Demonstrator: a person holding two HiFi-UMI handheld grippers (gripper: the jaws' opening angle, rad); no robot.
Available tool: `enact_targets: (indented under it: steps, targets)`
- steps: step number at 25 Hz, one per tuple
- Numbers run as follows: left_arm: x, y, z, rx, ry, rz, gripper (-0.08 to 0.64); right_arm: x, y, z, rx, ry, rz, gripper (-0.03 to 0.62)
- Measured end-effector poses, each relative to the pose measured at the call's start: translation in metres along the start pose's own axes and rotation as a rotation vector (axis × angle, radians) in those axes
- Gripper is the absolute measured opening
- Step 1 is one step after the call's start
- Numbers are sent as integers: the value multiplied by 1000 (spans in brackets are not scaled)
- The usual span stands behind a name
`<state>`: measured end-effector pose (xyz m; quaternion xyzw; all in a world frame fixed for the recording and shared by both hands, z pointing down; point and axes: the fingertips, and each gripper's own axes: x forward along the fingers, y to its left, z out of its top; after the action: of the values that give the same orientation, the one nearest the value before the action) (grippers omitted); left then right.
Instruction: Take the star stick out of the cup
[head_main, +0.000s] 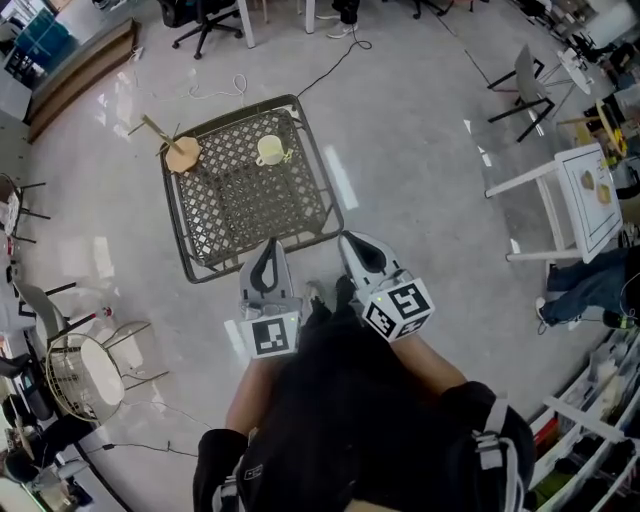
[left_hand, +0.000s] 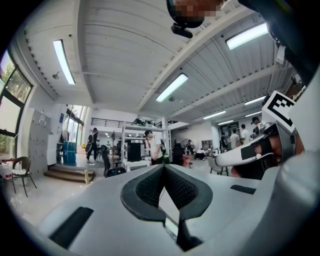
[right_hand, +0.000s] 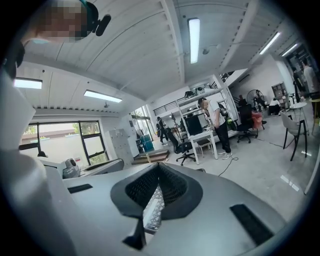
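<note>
A pale yellow cup (head_main: 270, 150) stands on the far part of a dark metal lattice table (head_main: 300, 215). A small greenish bit shows at the cup's right rim; it is too small to tell as the star stick. My left gripper (head_main: 265, 262) and right gripper (head_main: 360, 252) are held side by side close to my body, just short of the table's near edge, far from the cup. Both are shut with nothing between their pads. The left gripper (left_hand: 163, 168) and right gripper (right_hand: 158, 165) views tilt up at the room and ceiling, so neither shows the cup.
A round wooden piece with sticks (head_main: 182, 153) lies at the table's far left corner. A wire stool (head_main: 85, 372) stands at the left, a white table frame (head_main: 575, 200) at the right. A cable (head_main: 330, 68) runs over the floor beyond the table. People (left_hand: 150, 145) stand far off.
</note>
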<state>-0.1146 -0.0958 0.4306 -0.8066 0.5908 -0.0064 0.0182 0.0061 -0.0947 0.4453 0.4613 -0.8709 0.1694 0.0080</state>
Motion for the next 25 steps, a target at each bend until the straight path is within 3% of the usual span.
enact_targets:
  steps: [8, 14, 20, 25]
  targets:
    - [54, 15, -42, 62, 27, 14, 15, 53, -28, -3, 16, 30, 23, 9]
    - [94, 19, -66, 156, 64, 12, 15, 83, -49, 10, 5, 45, 56, 9]
    - [146, 28, -131, 130, 179, 9, 17, 123, -83, 17, 27, 89, 82, 9]
    - [188, 42, -181, 154, 306, -7, 37, 160, -107, 30, 21, 113, 114, 9]
